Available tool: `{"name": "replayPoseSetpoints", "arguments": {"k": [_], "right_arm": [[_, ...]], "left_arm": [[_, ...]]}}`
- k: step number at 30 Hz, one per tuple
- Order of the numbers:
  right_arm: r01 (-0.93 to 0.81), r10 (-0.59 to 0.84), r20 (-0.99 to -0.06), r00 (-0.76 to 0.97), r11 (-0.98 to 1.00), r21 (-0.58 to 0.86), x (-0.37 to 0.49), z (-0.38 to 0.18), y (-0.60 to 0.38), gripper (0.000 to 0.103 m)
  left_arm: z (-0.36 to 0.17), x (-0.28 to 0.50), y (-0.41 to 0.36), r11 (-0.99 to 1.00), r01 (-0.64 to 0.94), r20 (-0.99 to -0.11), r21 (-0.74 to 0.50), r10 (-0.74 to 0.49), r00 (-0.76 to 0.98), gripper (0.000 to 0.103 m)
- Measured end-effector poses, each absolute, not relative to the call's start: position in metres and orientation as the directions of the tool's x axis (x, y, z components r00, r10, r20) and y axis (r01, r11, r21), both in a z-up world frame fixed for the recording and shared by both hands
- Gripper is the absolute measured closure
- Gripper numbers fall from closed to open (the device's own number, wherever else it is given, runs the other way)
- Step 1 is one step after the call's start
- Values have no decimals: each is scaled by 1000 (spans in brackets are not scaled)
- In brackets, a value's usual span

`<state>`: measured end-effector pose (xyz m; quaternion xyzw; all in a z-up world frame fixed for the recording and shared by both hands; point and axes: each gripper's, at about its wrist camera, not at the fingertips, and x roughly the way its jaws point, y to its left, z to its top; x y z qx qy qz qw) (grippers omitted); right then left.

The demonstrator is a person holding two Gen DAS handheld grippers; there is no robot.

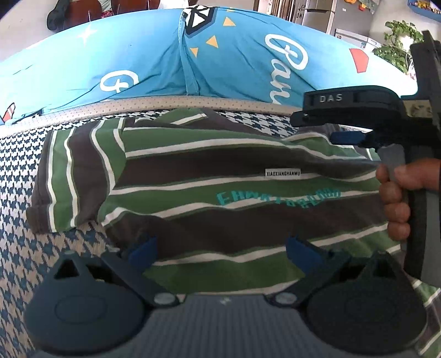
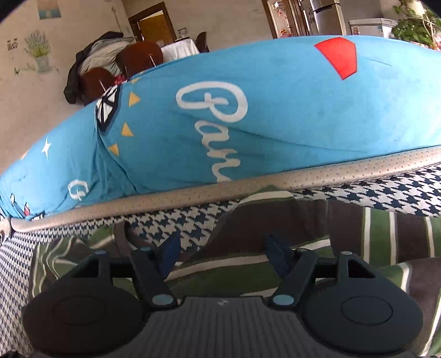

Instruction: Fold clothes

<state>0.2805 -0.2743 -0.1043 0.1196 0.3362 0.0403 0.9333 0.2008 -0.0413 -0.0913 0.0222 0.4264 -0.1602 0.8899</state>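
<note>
A green, brown and white striped T-shirt (image 1: 220,176) lies spread front up on a houndstooth seat cushion (image 1: 24,247), one sleeve out to the left. My left gripper (image 1: 220,247) is open just above the shirt's lower part, holding nothing. My right gripper (image 2: 222,252) is open over the shirt's upper edge (image 2: 275,220) near the collar, holding nothing. The right gripper also shows in the left wrist view (image 1: 339,129) at the shirt's right shoulder, held by a hand (image 1: 397,201).
A blue cushion with white lettering (image 1: 220,60) stands behind the seat along a beige piped edge (image 2: 248,187). Chairs with a dark jacket (image 2: 96,63), a fridge (image 2: 325,16) and a plant (image 2: 413,24) stand farther back in the room.
</note>
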Motion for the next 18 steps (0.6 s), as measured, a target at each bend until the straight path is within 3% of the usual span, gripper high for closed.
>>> {"name": "replayPoseSetpoints", "arguments": {"k": [3,10,18], "right_arm": [[23,134,-635,761,972,232,282,-112,-273,40],[14,146,-617,774,969,247,280,-114,-276,79],[12,216,-535,817,921,390,279,-102,-297,90]], "left_arm": [[-92,200,-42,948,306,-767,-90,-262,586,0],[-91,198,-42,949,302,-767,-86,-257,588,0],[-88,201,-39,954,282,-760,-104,-259,596,0]]}}
